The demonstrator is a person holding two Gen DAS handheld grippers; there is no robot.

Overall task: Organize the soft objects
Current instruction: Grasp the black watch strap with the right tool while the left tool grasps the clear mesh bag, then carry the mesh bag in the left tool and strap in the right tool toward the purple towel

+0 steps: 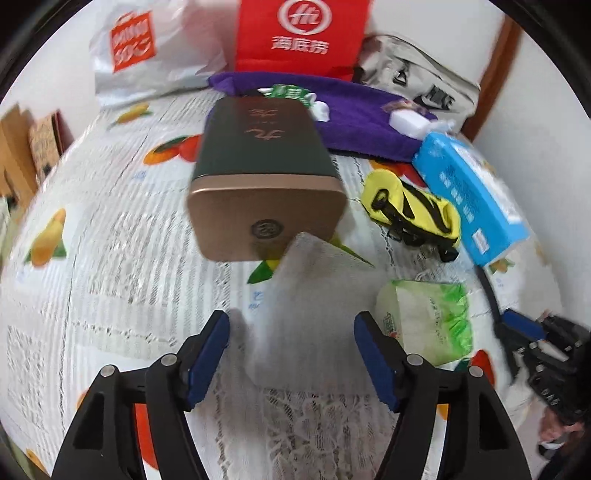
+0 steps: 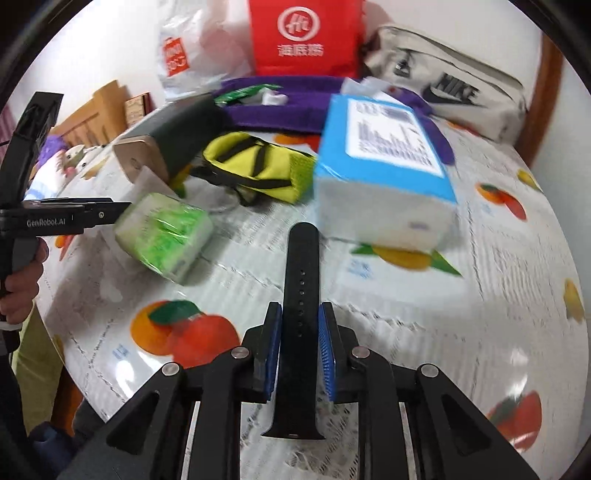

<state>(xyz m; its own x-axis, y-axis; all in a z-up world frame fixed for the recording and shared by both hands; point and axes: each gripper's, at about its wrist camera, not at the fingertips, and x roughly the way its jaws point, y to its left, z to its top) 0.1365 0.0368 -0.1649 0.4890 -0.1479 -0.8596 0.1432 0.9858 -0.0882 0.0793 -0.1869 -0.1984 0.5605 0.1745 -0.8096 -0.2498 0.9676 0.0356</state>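
**Right gripper clamps a watch strap; left gripper gapes with nothing in it**

The right gripper has its blue pads pressed against both edges of a black watch strap, which sticks forward over the fruit-print tablecloth. The left gripper is spread wide, nothing between its pads. Landmark: the green-and-gold tin lying on the cloth. Right of the tin lies a yellow pouch; right of that pouch a blue tissue pack. Nearer than the tin, to its right, sits a green tissue packet. Behind the tin a purple towel spreads, then a red bag.
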